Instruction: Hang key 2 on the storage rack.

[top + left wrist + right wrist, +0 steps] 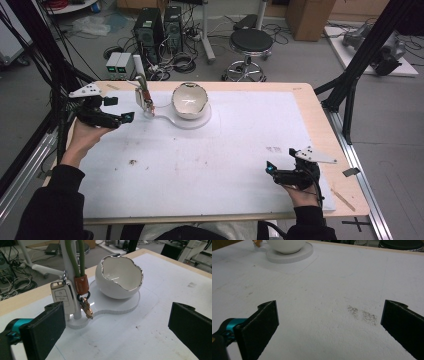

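1. The left gripper (120, 109) sits at about ten o'clock on the table, held in the person's left hand (86, 136). Its jaws stand wide apart and hold nothing.
2. In the left gripper view its two black jaws frame a key fob (62, 296) that hangs just ahead of them, at about eleven o'clock from the gap between the jaws.
3. The key fob hangs on a white post (68, 270), beside a green cord loop (80, 257) with a brown leather band (82, 284) and a small brass clasp (87, 308) below it.
4. The post rises from a flat white stand (117, 308), which lies on the white mat (225, 145) toward twelve o'clock of the table.
5. A white bowl (189, 100) with a wavy, silver-edged rim stands on the round part of that stand, at three o'clock from the key fob and near it, not touching it.
6. The right gripper (271, 172) is at about four o'clock on the table, well apart from the stand, held in the person's right hand (299, 192). Its jaws are also spread wide with nothing between them.
7. In the right gripper view its jaws hang over the bare mat, with a patch of dark specks (363, 315) just ahead toward one o'clock and the stand's round base far off at eleven o'clock.
8. Beyond the table's far edge stand a black stool (251, 42) and two computer towers (160, 30) on the floor.
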Available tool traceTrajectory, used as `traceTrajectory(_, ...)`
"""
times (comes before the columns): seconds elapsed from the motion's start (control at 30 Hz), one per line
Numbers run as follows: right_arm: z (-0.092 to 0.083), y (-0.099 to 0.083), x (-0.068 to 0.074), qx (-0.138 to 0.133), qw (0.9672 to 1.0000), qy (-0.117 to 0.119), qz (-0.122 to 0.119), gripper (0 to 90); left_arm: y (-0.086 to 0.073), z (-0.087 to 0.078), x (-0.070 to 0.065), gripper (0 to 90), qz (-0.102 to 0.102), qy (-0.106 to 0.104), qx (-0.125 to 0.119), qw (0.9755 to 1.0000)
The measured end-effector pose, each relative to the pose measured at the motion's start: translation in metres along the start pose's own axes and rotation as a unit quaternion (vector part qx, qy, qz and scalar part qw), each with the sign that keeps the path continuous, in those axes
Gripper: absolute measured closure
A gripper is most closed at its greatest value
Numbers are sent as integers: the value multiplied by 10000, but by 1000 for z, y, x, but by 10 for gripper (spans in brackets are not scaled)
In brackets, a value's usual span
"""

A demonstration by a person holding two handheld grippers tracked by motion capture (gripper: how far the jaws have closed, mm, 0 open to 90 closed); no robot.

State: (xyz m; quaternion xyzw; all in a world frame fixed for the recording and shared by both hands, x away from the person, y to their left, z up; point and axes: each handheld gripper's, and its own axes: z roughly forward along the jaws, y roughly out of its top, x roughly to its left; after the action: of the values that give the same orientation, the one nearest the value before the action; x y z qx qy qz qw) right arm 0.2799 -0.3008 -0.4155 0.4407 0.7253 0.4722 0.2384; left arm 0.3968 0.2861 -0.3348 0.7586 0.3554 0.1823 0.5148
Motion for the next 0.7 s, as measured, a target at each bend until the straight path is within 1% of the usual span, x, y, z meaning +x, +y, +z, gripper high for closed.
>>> traceTrajectory(0.07, 0, 0, 0, 8, 10000, 2, 17, 6, -4, 2, -4, 17, 20, 5, 15, 10000)
traceTrajectory(0.17, 1, -1, -1, 12, 10000, 21, 8, 6, -11, 3, -9, 17, -10, -18, -4, 10000)
traceTrajectory(0.2, 1, -1, -1, 2, 10000, 13, -16, 6, -15, 4, -11, 17, -8, 6, 41, 10000)
traceTrajectory(0.23, 0, -1, -2, -2, 10000, 16, 9, 6, -18, 5, -12, 17, 27, 32, 96, 9999)
traceTrajectory(0.3, -1, -1, -2, -33, 10000, 8, 13, 6, -23, 5, -14, 17, 40, 55, 143, 9999)
traceTrajectory(0.47, -2, -1, -2, -40, 10000, 4, 32, 6, -38, 1, -18, 17, -65, 53, 97, 9999)
traceTrajectory(0.53, -3, -2, -3, -50, 10000, -16, 34, 6, -41, -1, -19, 17, -84, 37, 42, 9999)
traceTrajectory(0.6, -4, -2, -3, -51, 10000, -32, 37, 6, -44, -5, -20, 17, -124, 79, -12, 9999)
traceTrajectory(0.63, -4, -3, -3, -53, 10000, -36, 47, 6, -45, -6, -21, 17, -88, 83, -14, 9999)
traceTrajectory(0.7, -5, -3, -4, -53, 10000, -38, 63, 6, -47, -7, -23, 17, -89, 103, 20, 9999)
